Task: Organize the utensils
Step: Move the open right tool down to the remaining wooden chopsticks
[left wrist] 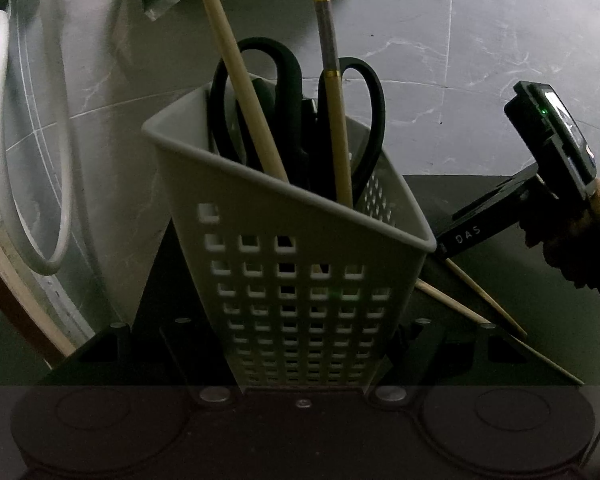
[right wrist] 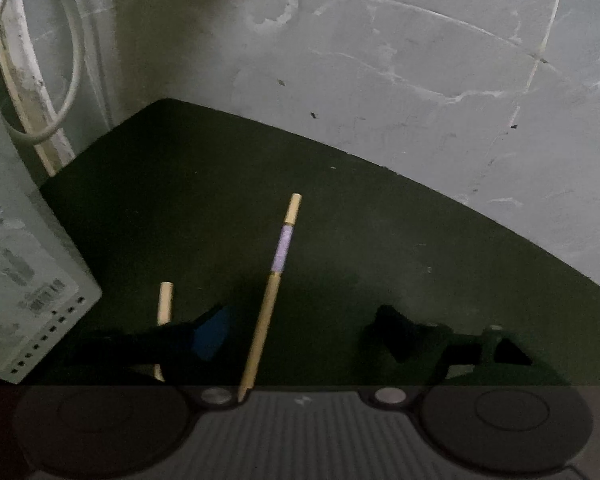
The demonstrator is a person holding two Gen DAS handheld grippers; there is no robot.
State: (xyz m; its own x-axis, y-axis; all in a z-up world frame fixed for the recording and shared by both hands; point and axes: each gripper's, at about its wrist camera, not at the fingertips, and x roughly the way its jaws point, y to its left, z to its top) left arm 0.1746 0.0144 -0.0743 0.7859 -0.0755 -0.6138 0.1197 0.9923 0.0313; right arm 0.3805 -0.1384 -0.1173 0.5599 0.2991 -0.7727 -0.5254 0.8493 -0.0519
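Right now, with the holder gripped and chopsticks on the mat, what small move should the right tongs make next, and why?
Probably close the right tongs on the banded chopstick. It lies on the dark mat between the open fingers, nearer the blue-padded one, untouched. The left tongs grip the tilted holder, which already has scissors and two chopsticks.

Your left tongs (left wrist: 300,344) clamp the grey basket (left wrist: 284,248), but its base and both finger pads sit hidden behind its perforated wall. Above them, two chopsticks (left wrist: 332,92) run off the top edge, and the scissors (left wrist: 296,112) show only their handles; the blades are sunk inside. Right of the basket, the loose chopsticks (left wrist: 472,292) vanish behind it. Between your right tongs (right wrist: 304,340), the banded chopstick (right wrist: 272,280) disappears under the camera housing, and the shorter stick (right wrist: 165,304) passes behind the left finger. The dark, blurred fingertips probably don't touch it.
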